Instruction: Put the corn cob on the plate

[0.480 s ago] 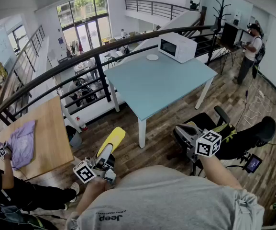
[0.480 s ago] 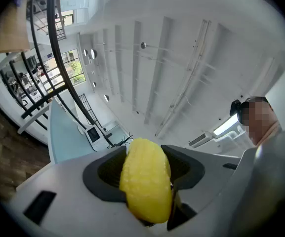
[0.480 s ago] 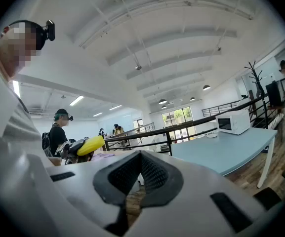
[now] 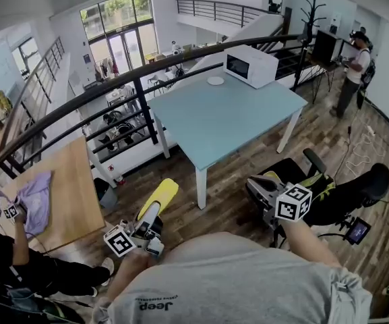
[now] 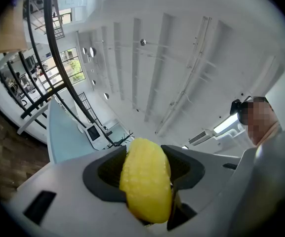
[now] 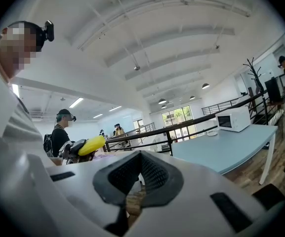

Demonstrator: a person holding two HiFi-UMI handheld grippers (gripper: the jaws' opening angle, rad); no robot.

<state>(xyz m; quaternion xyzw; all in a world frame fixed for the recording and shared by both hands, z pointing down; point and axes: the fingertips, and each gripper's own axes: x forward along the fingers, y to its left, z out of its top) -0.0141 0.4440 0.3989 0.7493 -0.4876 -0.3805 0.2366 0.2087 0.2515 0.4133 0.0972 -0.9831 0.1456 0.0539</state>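
Observation:
My left gripper (image 4: 147, 221) is low at the left of the head view, shut on a yellow corn cob (image 4: 159, 197) that sticks out forward past its tips. In the left gripper view the corn cob (image 5: 146, 181) fills the gap between the dark pads (image 5: 105, 174), tilted upward toward the ceiling. A small white plate (image 4: 215, 81) lies on the light blue table (image 4: 228, 117), far ahead beside a white microwave (image 4: 250, 66). My right gripper (image 4: 263, 185) hovers at the right over the floor, its jaws together and nothing in them (image 6: 138, 163).
A black office chair (image 4: 336, 194) stands by my right gripper. A black railing (image 4: 140, 79) runs behind the table. At the left a person sits at a wooden table (image 4: 69, 194) with a purple cloth (image 4: 34, 204). Another person (image 4: 352, 69) stands far right.
Both grippers have kept still with the corn cob held. The person at the wooden table has shifted the hands and the purple cloth a little.

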